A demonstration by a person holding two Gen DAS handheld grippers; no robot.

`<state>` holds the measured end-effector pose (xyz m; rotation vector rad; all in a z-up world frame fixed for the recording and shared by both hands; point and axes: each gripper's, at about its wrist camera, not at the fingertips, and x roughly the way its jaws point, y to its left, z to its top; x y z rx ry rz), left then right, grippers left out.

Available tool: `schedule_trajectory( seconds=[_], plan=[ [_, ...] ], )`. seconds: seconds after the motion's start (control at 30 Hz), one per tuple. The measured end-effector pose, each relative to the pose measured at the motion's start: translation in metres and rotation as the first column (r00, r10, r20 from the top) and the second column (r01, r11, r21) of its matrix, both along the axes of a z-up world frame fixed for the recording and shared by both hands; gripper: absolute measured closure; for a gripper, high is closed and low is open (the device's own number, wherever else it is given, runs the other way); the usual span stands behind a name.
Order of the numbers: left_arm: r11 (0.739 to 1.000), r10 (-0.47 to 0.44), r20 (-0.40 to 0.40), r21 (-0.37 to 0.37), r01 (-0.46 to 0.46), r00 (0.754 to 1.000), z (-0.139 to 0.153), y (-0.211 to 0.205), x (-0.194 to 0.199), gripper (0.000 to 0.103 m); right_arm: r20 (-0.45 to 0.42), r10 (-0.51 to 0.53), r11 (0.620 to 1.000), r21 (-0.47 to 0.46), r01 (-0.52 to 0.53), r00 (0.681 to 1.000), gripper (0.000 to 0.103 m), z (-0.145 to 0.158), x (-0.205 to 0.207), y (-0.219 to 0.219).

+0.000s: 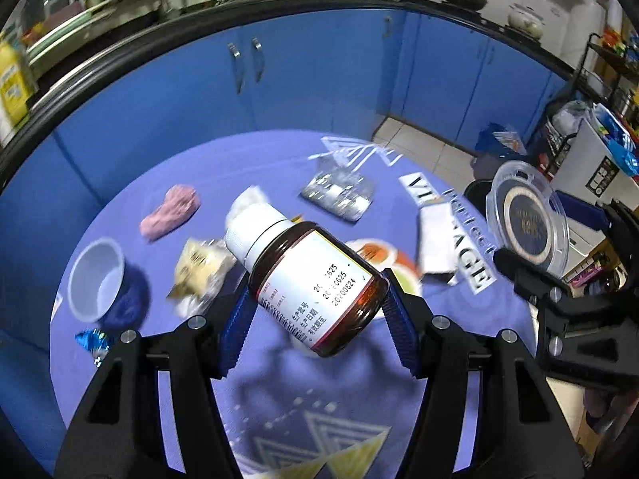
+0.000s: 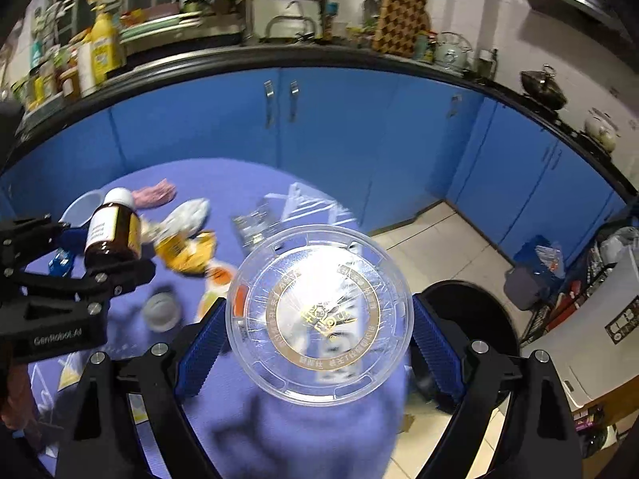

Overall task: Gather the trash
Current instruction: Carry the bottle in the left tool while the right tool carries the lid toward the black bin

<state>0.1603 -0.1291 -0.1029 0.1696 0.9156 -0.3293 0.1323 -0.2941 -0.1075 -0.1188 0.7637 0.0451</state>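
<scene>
Amber glass bottle (image 1: 315,283) is sitting clamped in the left gripper (image 1: 317,319), cap toward ten o'clock. The right gripper (image 2: 319,339) is squeezing a clear lid (image 2: 319,315).

An amber pill bottle (image 1: 315,283), white cap at ten o'clock, hangs tilted; a clear round lid (image 2: 319,315) faces the camera.

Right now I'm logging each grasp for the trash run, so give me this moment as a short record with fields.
left gripper: shut on brown pill bottle, white cap, held tilted above the table
right gripper: shut on clear plastic lid
table: purple cloth
still on table: white cup, pink wad, yellow wrapper, clear bag
bin: black bin, on the floor beside the table
</scene>
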Motion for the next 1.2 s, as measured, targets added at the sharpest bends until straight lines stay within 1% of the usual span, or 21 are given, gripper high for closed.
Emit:
schedule_trajectory(
  seconds=[0.4,0.57,0.73,0.93,1.13,1.2],
  plan=[
    [0.996,-0.088,0.023,0.022,0.087,0.996,0.013,-0.085,0.021,0.042,0.053,-0.146,0.989,-0.015,0.147,0.988,0.017,0.019,0.010,-0.092],
    [0.993,-0.113,0.023,0.030,0.112,0.993,0.013,-0.115,0.027,0.042,0.032,-0.200,0.980,0.007,0.200,0.979,0.017,0.015,0.014,-0.133],
    [0.989,-0.142,0.020,0.047,0.141,0.990,0.012,-0.145,0.031,0.042,0.012,-0.228,0.974,0.018,0.228,0.974,0.017,0.008,0.019,-0.158],
    [0.984,-0.167,0.033,0.060,0.165,0.985,0.016,-0.171,0.034,0.042,0.021,-0.242,0.969,0.043,0.241,0.970,0.016,0.005,0.019,-0.177],
    [0.981,-0.185,0.060,0.073,0.181,0.981,0.021,-0.185,0.034,0.041,0.030,-0.262,0.963,0.074,0.260,0.964,0.016,0.006,0.023,-0.197],
    [0.980,-0.189,0.061,0.077,0.185,0.980,0.021,-0.190,0.034,0.041,0.042,-0.266,0.962,0.070,0.263,0.963,0.016,0.008,0.024,-0.201]
  ],
)
